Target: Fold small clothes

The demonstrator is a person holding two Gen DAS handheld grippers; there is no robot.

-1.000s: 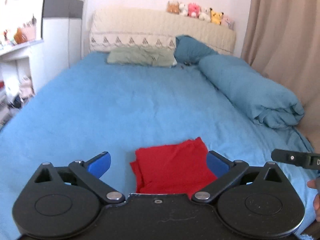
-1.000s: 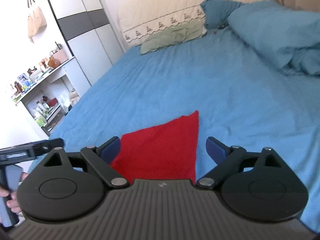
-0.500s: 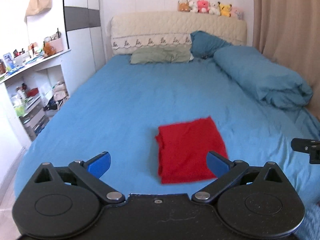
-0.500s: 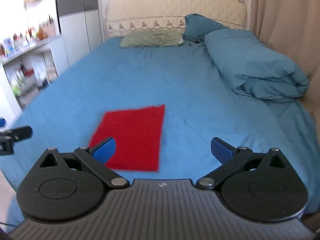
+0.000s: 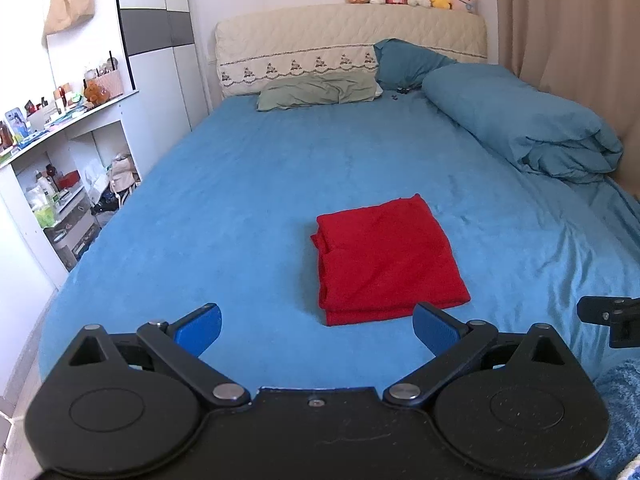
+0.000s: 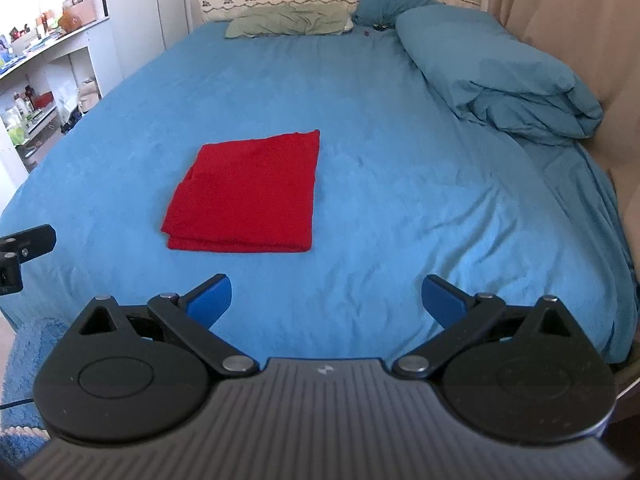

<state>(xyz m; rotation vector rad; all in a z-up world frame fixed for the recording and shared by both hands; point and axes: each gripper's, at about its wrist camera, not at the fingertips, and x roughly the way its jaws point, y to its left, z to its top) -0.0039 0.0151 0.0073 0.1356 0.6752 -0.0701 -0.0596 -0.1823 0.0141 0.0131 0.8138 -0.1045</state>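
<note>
Blue-padded fingers [image 5: 200, 330] of the left gripper [image 5: 316, 330] are spread wide and grasp nothing; the right gripper [image 6: 326, 298] likewise has its fingers [image 6: 210, 298] released and empty. Ahead of the left gripper, at about 1 o'clock, lies the folded red cloth garment [image 5: 386, 264], flat on the bed's blue sheet [image 5: 240, 200]. From the right gripper it sits at 11 o'clock [image 6: 248, 194]. A rolled blue duvet [image 5: 520, 124] lies at 2 o'clock, a green pillow [image 5: 320, 90] at 12.

The red cloth [image 5: 387, 258] is folded into a neat, flat, almost square stack. You can see its layers along the near edge. It lies on the blue bed [image 5: 248, 184], near the foot end.
</note>
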